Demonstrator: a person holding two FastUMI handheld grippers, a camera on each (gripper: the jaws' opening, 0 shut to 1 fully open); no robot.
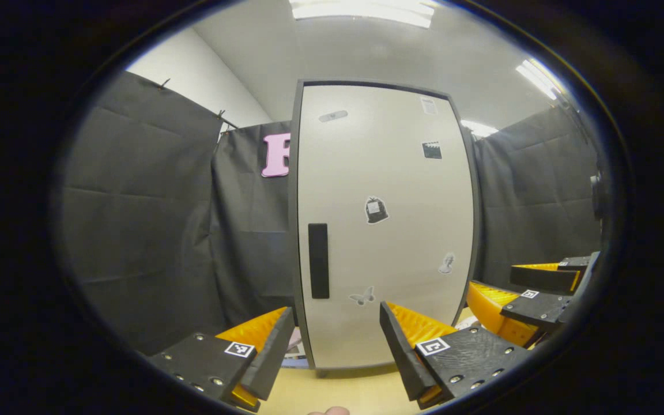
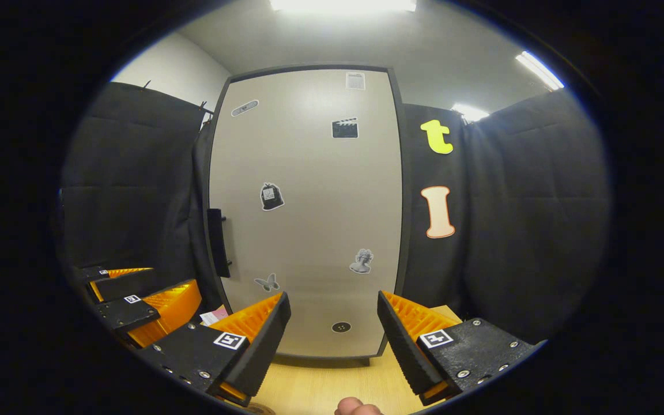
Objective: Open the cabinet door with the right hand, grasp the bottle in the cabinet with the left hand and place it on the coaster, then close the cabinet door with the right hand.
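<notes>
So in the left gripper view, the cabinet door (image 1: 384,225) is shut tight, standing upright on the wooden table (image 1: 355,392) straight ahead. The left gripper (image 1: 338,346) has its fingers spread wide with nothing between them, parked short of the door. The dark handle (image 1: 319,260) is a tall vertical bar near the door's left edge, pretty much dead ahead of this gripper. The right gripper (image 1: 516,282) shows off at the right edge, also apart from the door.

In the right gripper view, same story: the right gripper (image 2: 335,340) is gaping open and empty, facing the door's lower middle. From here the handle (image 2: 217,243) sits up and to the left, long axis vertical, so I'd say the right hand has to swing left and rise to catch it. The bottle's presumably behind that closed door, can't see it. The left gripper (image 2: 136,288) is parked at lower left, actually nearer the handle.
</notes>
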